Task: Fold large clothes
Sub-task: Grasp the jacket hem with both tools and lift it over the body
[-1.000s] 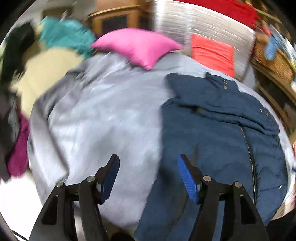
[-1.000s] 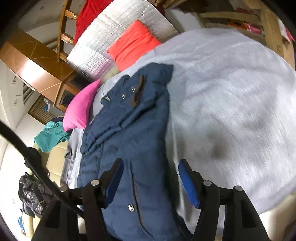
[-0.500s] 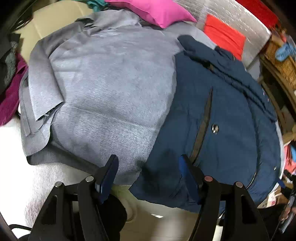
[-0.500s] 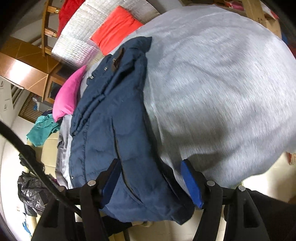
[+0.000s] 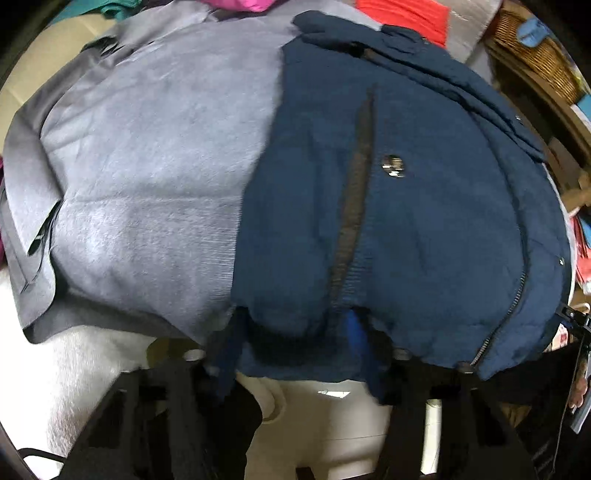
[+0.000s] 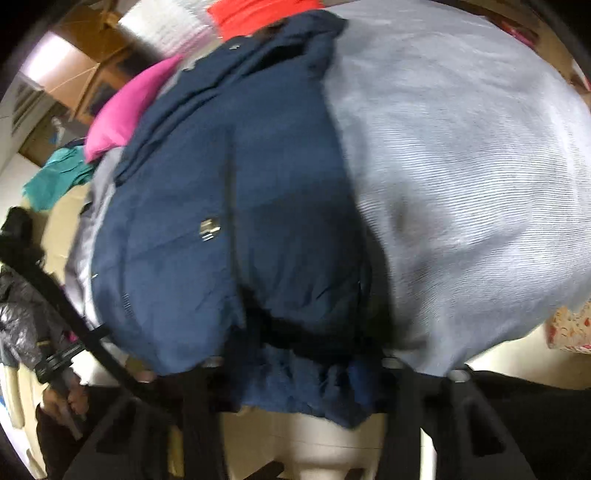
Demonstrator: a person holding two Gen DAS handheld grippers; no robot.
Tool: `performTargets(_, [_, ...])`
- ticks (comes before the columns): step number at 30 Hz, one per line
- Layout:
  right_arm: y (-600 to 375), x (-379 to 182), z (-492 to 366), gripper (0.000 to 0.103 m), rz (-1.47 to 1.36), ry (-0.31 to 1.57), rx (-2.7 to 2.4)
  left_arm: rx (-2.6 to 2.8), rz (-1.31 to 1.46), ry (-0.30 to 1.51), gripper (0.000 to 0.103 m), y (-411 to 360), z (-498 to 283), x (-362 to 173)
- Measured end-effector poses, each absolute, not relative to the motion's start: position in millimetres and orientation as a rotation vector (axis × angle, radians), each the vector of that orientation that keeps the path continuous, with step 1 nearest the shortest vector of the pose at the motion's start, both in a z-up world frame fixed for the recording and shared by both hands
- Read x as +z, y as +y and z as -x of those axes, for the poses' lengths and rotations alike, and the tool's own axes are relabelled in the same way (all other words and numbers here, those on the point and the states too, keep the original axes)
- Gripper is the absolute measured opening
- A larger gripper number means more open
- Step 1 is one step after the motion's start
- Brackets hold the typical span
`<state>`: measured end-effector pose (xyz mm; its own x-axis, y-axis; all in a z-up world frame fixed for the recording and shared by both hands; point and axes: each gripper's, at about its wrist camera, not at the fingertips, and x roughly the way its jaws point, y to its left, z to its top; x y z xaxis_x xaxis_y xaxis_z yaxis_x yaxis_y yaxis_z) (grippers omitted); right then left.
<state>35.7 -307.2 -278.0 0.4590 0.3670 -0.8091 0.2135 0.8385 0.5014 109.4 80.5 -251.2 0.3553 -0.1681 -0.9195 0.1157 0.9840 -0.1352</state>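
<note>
A navy blue puffer jacket [image 5: 406, 192] lies on a bed covered by a grey sheet [image 5: 147, 166], its hem hanging over the near edge. My left gripper [image 5: 295, 347] is open, its blue fingers [image 5: 354, 332] on either side of the jacket's hem near the left corner. In the right wrist view the jacket [image 6: 229, 221] fills the centre. My right gripper [image 6: 299, 373] is open with the hem between its fingers [image 6: 360, 373]. The fingers are partly hidden by fabric and blurred.
A grey garment [image 5: 33, 184] lies at the sheet's left edge. A pink pillow [image 6: 125, 110], a red cushion [image 5: 402, 11] and teal cloth [image 6: 59, 177] sit at the far side. A wicker basket [image 5: 532, 55] stands right. Pale floor [image 5: 325, 417] lies below the bed edge.
Both grippers have moved down and forward to the jacket's hem at the bed's near edge, and the hem now sits between their open fingers.
</note>
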Motion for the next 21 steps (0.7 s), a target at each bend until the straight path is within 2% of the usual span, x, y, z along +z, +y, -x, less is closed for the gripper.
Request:
performTargets(2, [-300.8, -268.1, -30.1, 0.03, -0.583, 1.062, 0.16, -0.19, 0.055, 1.186, 0.041, 81.9, -106.3, -249.2])
performTargets(4, [-293.3, -252.4, -25.4, 0.03, -0.571, 0.979, 0.248, -0.195, 0.074, 1.182, 0.039, 84.8, -106.3, -247.9])
performTargets(7, [-289.9, -247.3, -26.5, 0.03, -0.572, 0.943, 0.306, -0.189, 0.084, 1.186, 0.039, 87.8, -108.0, -248.9])
performTargets(10, [-293.5, -270.5, -39.3, 0.036, -0.616, 1.055, 0.253, -0.182, 0.073, 1.193, 0.045, 85.7, -111.8, -251.8])
performTargets(12, [-293.9, -284.1, -46.3, 0.036, -0.639, 1.109, 0.234, -0.19, 0.076, 1.192, 0.044, 85.0, -112.7, -252.5])
performTargets(13, [-295.2, -284.0, -46.4, 0.036, -0.649, 1.107, 0.24, -0.198, 0.09, 1.187, 0.041, 86.0, -112.3, -251.3])
performTargets(14, [-295.2, -278.9, -44.4, 0.031, -0.644, 1.092, 0.254, -0.21, 0.107, 1.18, 0.03, 89.2, -112.1, -249.0])
performTargets(16, [-289.8, -259.2, -39.3, 0.023, -0.61, 1.009, 0.309, -0.253, 0.137, 1.157, 0.018, 90.1, -110.0, -243.3])
performTargets(21, [-288.8, -219.8, -29.9, 0.021, -0.59, 0.814, 0.424, -0.353, 0.136, 1.052, 0.015, 83.1, -102.5, -220.3])
